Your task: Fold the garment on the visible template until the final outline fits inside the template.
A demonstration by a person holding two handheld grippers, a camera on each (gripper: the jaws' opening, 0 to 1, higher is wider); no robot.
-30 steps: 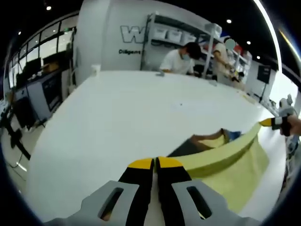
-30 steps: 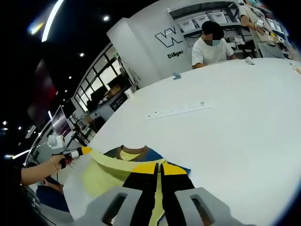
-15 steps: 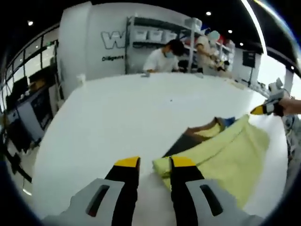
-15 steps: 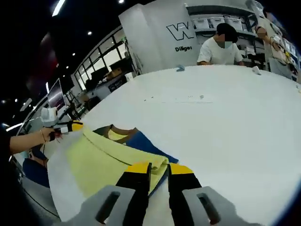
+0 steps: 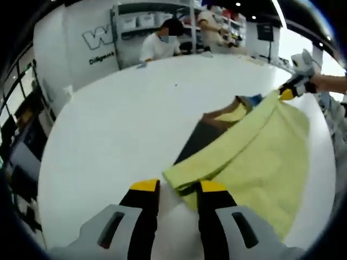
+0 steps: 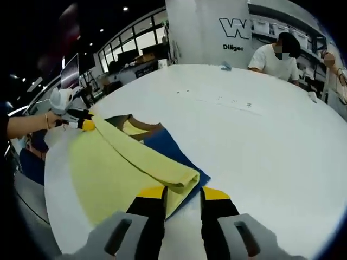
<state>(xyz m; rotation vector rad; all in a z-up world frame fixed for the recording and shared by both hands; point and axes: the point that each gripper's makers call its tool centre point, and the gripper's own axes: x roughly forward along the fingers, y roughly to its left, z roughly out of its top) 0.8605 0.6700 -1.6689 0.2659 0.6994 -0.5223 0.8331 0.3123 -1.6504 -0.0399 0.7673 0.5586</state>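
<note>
A wide white table [image 5: 108, 124] ran toward a white wall with shelving at 12 o'clock, where a seated person [image 5: 160, 44] worked. The yellow garment [image 5: 255, 157] lay folded over a dark template [image 5: 195, 146]. Left gripper [image 5: 179, 187] and right gripper [image 6: 181, 190] stood parted, gripping nothing.

Left gripper [image 5: 179, 187] jaws parted, low at garment [image 5: 255, 146] folded edge. Right gripper [image 6: 181, 192] jaws parted at garment's opposite corner, tips apart.
</note>
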